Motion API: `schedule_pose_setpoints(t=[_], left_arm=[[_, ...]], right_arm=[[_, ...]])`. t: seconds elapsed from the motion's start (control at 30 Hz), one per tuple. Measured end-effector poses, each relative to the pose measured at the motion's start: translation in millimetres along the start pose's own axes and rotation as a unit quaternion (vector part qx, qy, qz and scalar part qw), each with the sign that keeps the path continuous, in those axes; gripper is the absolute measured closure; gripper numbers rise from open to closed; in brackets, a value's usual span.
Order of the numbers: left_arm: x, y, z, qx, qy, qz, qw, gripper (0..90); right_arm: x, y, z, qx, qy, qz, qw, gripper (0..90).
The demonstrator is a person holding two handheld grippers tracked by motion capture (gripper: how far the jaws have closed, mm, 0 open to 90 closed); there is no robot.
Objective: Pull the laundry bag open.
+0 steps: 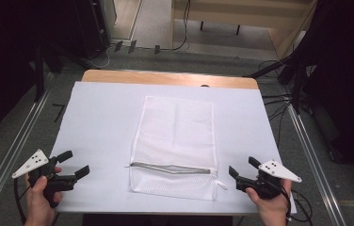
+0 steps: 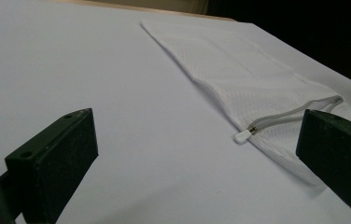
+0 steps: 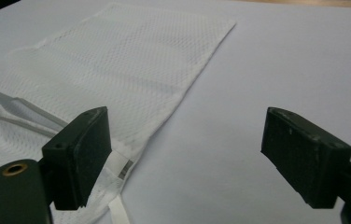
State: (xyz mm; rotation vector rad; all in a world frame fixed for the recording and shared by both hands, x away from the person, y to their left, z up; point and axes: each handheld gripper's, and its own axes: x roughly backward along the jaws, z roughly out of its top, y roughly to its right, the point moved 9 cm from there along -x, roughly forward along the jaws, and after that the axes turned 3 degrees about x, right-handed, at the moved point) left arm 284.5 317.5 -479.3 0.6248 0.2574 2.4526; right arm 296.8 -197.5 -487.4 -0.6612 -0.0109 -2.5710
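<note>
A white mesh zip bag lies flat in the middle of the white-covered table. Its zipper runs across the near end and gapes partly open. My left gripper hovers open near the front left edge, well left of the bag, with nothing between its jaws. In the left gripper view the bag and its white zipper pull lie ahead to the right. My right gripper is open just right of the bag's near corner. In the right gripper view the bag and a small label sit by the left jaw.
A wooden table edge shows beyond the white cover. Metal rails run along both sides on the floor. Cables and dark stands crowd the right side beyond the table.
</note>
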Motion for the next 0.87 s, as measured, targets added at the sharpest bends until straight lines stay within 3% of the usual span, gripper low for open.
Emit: schedule_pose_setpoints(t=[0.13,0.3,0.5,0.7,0.87], left_arm=[[5.3,-11.0,2.4,0.001,0.006,0.015,0.9999,0.0],[9.6,-23.3,2.7,-0.014,-0.002,0.037,0.9992,0.0],[17.2,-37.4,4.4,0.005,0.005,0.041,0.9991,0.0],[11.0,-34.9,1.6,-0.002,-0.008,0.041,0.9991,0.0],[7.4,-31.6,-0.1,-0.012,-0.016,0.041,0.9989,0.0]], right_arm=[[7.5,18.9,-0.9,-0.011,0.008,-0.014,0.9998,15.2],[11.5,32.1,-4.4,-0.014,0.006,-0.029,0.9995,15.1],[21.0,54.8,-5.0,-0.025,0.024,-0.06,0.9976,9.6],[22.8,67.9,-9.9,-0.033,0.02,-0.086,0.9955,9.6],[21.3,69.5,-12.9,-0.032,0.015,-0.09,0.9953,9.5]])
